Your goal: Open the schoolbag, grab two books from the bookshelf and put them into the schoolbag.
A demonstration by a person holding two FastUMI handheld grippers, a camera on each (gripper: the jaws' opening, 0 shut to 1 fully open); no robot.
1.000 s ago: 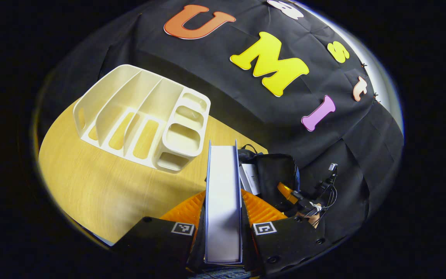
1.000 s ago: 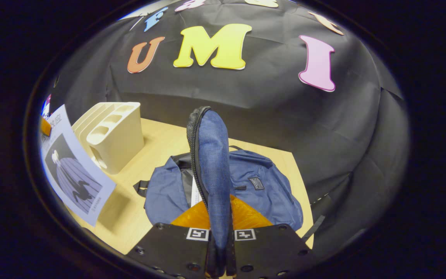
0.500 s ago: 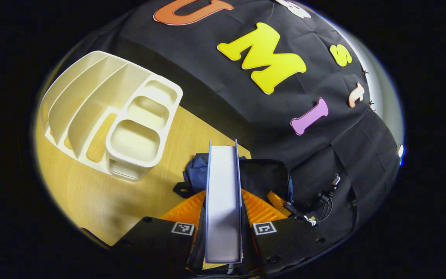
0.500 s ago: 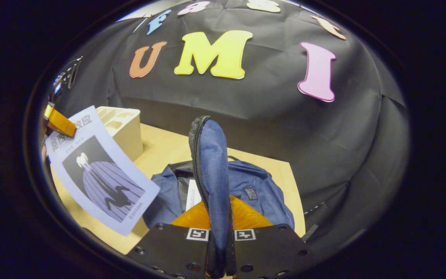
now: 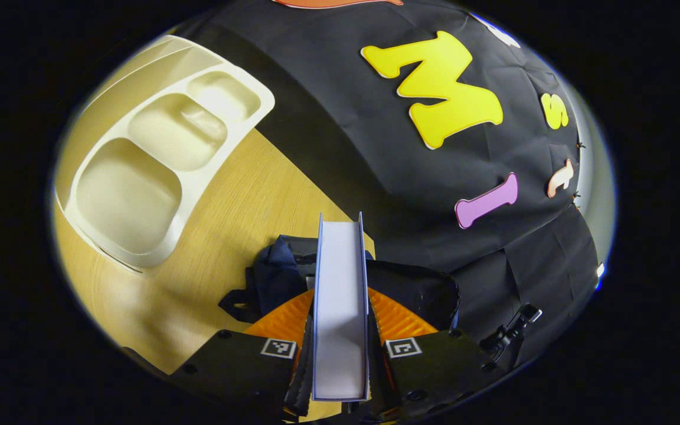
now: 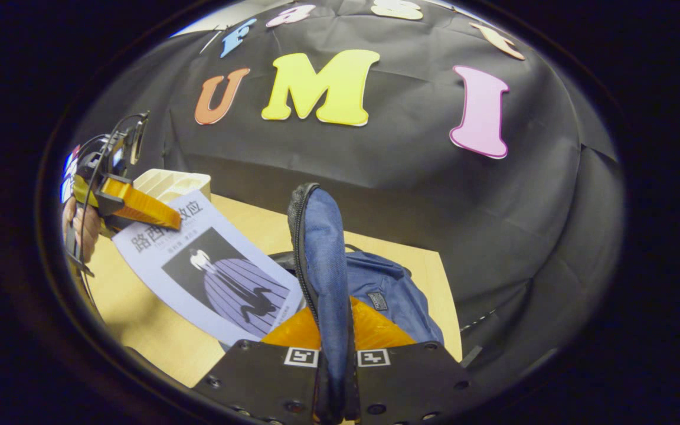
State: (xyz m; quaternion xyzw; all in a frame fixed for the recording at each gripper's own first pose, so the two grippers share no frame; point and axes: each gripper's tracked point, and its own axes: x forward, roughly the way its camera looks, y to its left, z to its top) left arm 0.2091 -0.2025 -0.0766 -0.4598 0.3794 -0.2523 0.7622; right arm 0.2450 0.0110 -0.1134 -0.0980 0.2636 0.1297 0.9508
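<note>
Wooden table (image 6: 139, 330) bears open blue schoolbag (image 6: 399, 295).

The book (image 6: 222, 277) hangs over the schoolbag (image 6: 396, 295), bookshelf (image 6: 166, 182) behind on the table (image 6: 139, 330).

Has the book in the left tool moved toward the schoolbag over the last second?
Yes. In the right gripper view the book has come in from the edge, past the bookshelf, and now overlaps the schoolbag.

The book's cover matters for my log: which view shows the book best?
The right gripper view: the book shows its whole illustrated front, held by the left hand-held gripper. The left gripper view gives just its page edge between that gripper's fingers.
</note>
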